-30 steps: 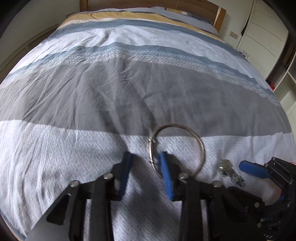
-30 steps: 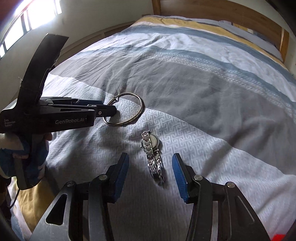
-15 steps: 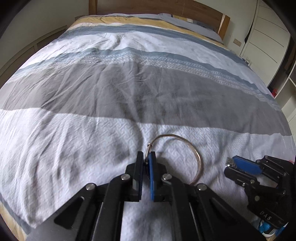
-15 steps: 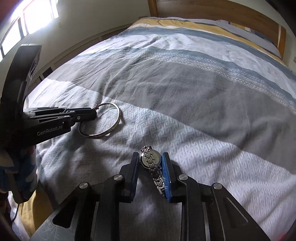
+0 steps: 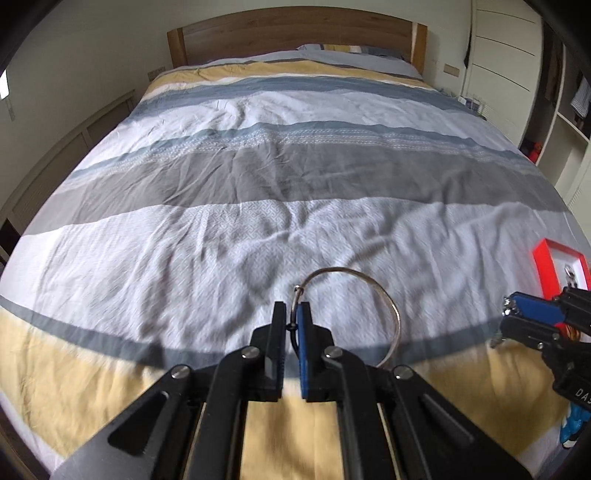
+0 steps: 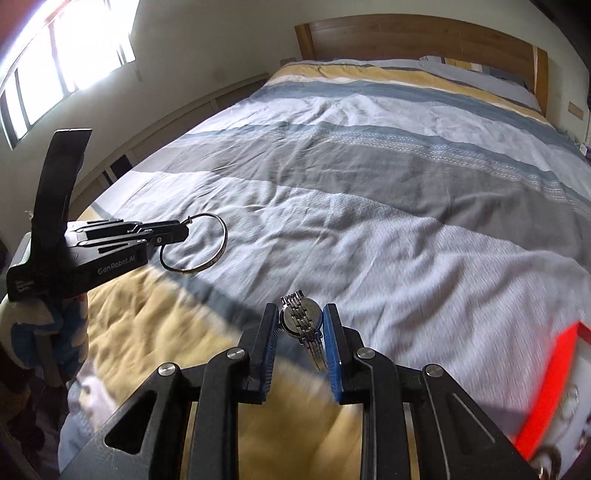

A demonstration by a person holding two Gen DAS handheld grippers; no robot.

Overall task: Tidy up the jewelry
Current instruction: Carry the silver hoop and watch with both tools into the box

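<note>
My left gripper [image 5: 292, 308] is shut on a thin silver bangle [image 5: 384, 295] at its clasp and holds it in the air above the bed. The same gripper [image 6: 181, 230] and bangle [image 6: 218, 254] show at the left of the right wrist view. My right gripper [image 6: 300, 314] is shut on a silver watch [image 6: 301, 321], its metal band hanging down between the fingers. In the left wrist view my right gripper [image 5: 511, 308] is at the far right. A red jewelry box [image 5: 554, 266] with a white inside lies on the bed at the right; it also shows blurred [image 6: 554, 387].
The striped grey, white, blue and yellow duvet [image 5: 295, 177] covers the whole bed. A wooden headboard [image 5: 295, 33] is at the far end. White wardrobes [image 5: 509, 51] stand at the right, a bright window [image 6: 55, 55] at the left.
Both grippers closed on their pieces, the left on the bangle and the right on the watch, then lifted them off the duvet. Both have pulled back and risen; the red box has come into view.
</note>
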